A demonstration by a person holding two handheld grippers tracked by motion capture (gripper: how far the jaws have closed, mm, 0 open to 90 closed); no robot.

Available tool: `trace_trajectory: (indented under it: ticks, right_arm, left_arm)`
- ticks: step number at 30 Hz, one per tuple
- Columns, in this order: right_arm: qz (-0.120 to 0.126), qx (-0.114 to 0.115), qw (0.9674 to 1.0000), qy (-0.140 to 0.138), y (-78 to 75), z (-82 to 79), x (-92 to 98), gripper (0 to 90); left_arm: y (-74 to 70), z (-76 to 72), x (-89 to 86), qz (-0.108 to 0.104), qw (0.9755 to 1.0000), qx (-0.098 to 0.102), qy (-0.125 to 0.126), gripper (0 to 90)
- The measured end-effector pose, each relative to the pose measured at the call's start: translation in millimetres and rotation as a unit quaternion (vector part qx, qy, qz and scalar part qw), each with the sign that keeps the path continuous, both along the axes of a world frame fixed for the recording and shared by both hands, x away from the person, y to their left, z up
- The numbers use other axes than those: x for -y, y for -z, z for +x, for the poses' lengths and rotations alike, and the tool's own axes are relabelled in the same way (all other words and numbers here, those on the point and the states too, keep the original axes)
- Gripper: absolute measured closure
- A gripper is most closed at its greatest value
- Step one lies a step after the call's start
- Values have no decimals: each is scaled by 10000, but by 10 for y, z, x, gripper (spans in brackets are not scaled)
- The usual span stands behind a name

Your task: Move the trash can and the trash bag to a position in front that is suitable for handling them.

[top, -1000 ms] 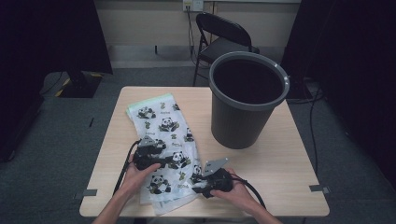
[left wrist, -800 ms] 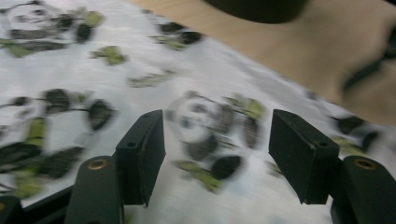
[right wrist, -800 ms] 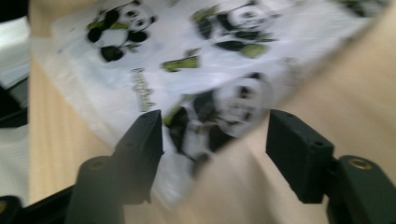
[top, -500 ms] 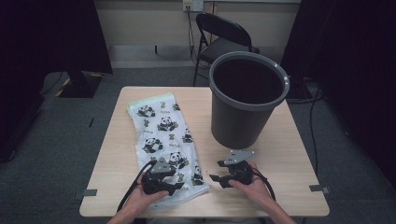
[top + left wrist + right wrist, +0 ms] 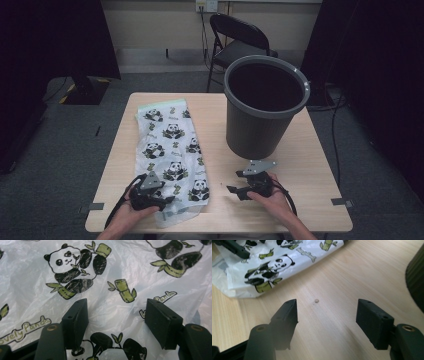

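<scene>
Panda-print plastic bag (image 5: 172, 152) lying flat along the table's (image 5: 310, 200) left half, left gripper (image 5: 159, 199) spread wide over its near end, right gripper (image 5: 235, 190) released above bare wood near the front edge; thin film may slip or bunch when pinched.

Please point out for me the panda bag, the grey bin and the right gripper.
panda bag (image 5: 172, 145): high view, middle of the printed plastic.
grey bin (image 5: 252, 132): high view, front of its outer wall.
right gripper (image 5: 231, 191): high view, midway between its open fingertips.
</scene>
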State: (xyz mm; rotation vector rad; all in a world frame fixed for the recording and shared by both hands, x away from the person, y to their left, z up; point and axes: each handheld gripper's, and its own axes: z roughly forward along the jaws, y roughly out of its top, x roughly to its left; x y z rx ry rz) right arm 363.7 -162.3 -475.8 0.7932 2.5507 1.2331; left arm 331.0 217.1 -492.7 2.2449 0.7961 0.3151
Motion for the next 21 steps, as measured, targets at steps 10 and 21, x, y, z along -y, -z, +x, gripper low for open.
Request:
trace_trajectory:
  ticks: [10,21]
  right_arm:
    - [-110,127,9995,-273,10,-55,-279,546]
    - [-476,36,9976,-503,168,-49,-772,644]
  left_arm:
    - [-207,-64,175,-971,9948,-84,310,331]
    - [-235,-138,468,-943,9938,-114,581,312]
